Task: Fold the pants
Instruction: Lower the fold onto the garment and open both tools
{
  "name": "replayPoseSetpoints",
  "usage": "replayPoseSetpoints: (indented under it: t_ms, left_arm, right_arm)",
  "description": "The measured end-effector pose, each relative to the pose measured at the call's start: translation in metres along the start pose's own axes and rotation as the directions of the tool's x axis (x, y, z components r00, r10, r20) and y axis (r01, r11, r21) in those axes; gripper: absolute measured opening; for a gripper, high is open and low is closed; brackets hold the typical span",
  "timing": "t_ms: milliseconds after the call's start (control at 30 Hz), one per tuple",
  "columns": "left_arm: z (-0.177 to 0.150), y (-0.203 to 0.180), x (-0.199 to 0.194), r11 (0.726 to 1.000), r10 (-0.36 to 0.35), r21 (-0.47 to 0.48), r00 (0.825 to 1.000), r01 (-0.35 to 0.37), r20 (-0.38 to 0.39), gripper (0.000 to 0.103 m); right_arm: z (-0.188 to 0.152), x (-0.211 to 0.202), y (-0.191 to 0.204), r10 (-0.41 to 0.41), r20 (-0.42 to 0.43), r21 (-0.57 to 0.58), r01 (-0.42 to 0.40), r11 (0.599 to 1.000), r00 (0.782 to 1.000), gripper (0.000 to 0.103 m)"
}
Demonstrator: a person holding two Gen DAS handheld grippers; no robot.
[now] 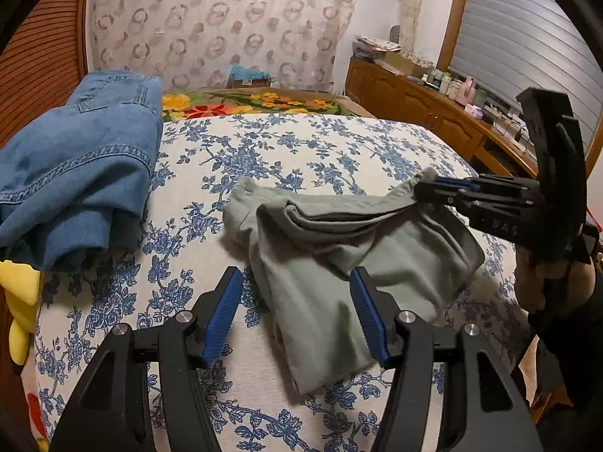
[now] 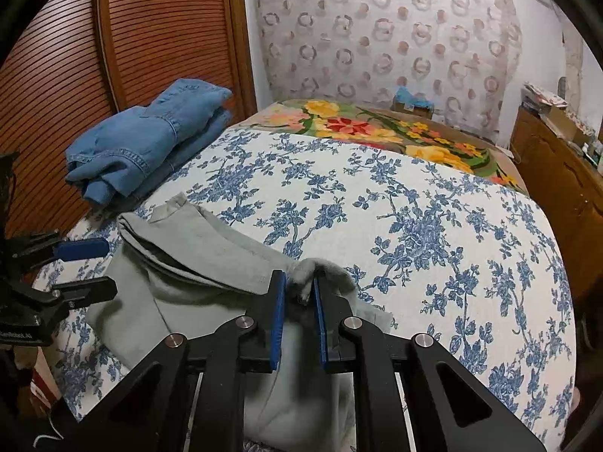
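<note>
My left gripper (image 1: 296,282) is released, jaws wide, nothing between them, hovering over the near fold of the grey-green pants (image 1: 339,263). My right gripper (image 2: 299,286) has a bunched corner of the pants between its narrow jaws; whether the pads pinch it I can't tell. Pants lie half folded near the bed's (image 2: 433,233) front edge. Folded jeans (image 2: 150,139) sit at its left edge.

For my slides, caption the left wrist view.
Left gripper open above grey-green pants; right gripper at their far edge.
</note>
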State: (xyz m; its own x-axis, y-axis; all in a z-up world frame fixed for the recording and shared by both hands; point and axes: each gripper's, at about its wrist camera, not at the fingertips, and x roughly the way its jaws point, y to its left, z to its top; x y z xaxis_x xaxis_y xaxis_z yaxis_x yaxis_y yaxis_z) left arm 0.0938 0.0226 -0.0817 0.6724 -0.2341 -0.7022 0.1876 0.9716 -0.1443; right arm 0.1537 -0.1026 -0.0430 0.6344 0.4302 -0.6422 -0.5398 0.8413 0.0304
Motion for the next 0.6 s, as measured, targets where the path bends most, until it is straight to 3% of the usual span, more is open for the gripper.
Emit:
replayPoseSetpoints:
  t_ms: [100, 600]
  left_arm:
    - [0.001, 0.000, 0.001, 1.000, 0.004, -0.001, 1.000, -0.004, 0.002, 0.060]
    - [0.030, 0.017, 0.044, 0.997, 0.076, 0.011, 0.996, -0.076, -0.044, 0.060]
  right_arm:
    - [0.000, -0.004, -0.003, -0.033, 0.014, 0.002, 0.033, 0.999, 0.999, 0.023]
    - [-0.020, -0.026, -0.018, -0.005, -0.006, 0.007, 0.005, 1.000, 1.000, 0.025]
